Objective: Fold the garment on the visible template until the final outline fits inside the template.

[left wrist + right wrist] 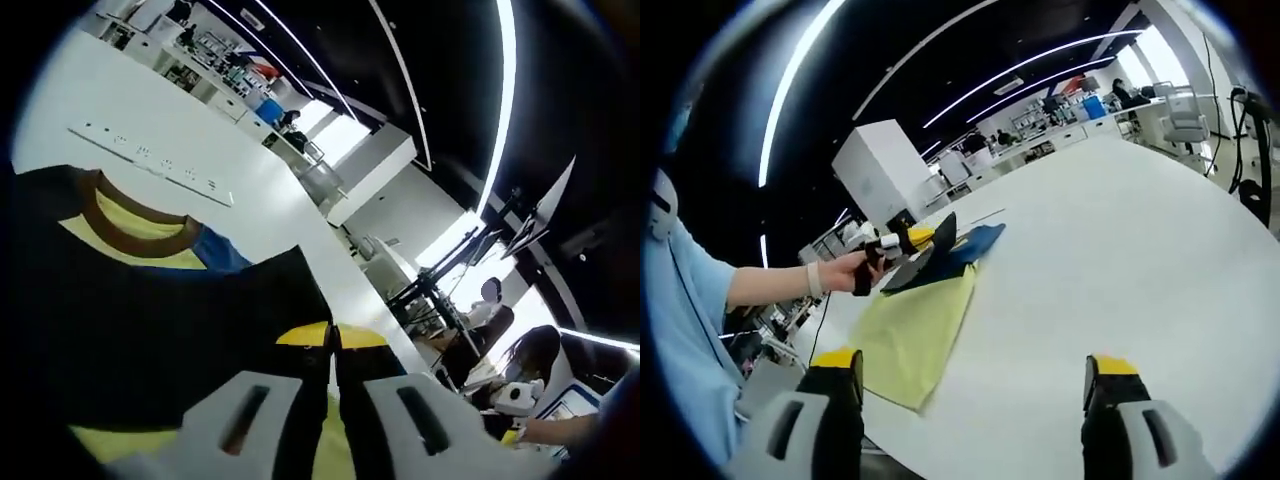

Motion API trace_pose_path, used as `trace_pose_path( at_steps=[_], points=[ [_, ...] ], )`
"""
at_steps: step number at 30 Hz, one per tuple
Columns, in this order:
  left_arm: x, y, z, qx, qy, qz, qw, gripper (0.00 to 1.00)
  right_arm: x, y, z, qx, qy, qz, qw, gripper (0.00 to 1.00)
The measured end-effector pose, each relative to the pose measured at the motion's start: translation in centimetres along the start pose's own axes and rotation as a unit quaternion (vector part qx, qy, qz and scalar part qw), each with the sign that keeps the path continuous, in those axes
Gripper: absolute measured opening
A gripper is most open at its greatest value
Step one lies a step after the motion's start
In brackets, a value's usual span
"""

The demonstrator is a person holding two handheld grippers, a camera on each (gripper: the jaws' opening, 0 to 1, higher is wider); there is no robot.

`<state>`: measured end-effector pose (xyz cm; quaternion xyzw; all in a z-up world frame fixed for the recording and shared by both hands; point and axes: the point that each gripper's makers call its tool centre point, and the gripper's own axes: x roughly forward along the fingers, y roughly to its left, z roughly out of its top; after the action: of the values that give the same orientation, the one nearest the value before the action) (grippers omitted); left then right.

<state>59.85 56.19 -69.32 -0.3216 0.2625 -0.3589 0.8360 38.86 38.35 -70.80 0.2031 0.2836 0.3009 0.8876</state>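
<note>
One garment (150, 330), one yellow template (915, 335). Left gripper (333, 345) is clamped on the garment's dark fabric around 6 o'clock. Right gripper (975, 375) hangs wide open over the white table (1110, 250), holding nothing.

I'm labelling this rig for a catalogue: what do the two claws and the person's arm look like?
Right claw: two pale grey plastic jaws with slotted cut-outs, black inner faces and yellow tips. Left claw: the same grey slotted jaws, black with yellow tips. The person wears a light blue short sleeve and a pale wristband.
</note>
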Motion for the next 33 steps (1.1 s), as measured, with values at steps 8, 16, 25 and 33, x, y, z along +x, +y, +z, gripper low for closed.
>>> trace_pose_path(
  at_steps=[8, 16, 25, 33],
  points=[
    [0.6, 0.3, -0.6, -0.013, -0.003, 0.008, 0.9999, 0.00, 0.2, 0.2, -0.3, 0.004, 0.000, 0.003, 1.0000, 0.92],
    [0.5, 0.6, -1.4, 0.009, 0.015, 0.010, 0.9998, 0.00, 0.6, 0.6, -0.3, 0.000, 0.005, 0.007, 1.0000, 0.92],
    [0.2, 0.4, -2.0, 0.070, 0.036, 0.005, 0.9969, 0.09, 0.7, 1.5, -0.3, -0.001, 0.006, 0.008, 0.9999, 0.92],
    [-0.4, 0.0, -2.4, 0.124, 0.056, 0.002, 0.9908, 0.47, 1.1, 2.3, -0.1, -0.008, 0.006, 0.012, 0.9999, 0.92]
  ],
)
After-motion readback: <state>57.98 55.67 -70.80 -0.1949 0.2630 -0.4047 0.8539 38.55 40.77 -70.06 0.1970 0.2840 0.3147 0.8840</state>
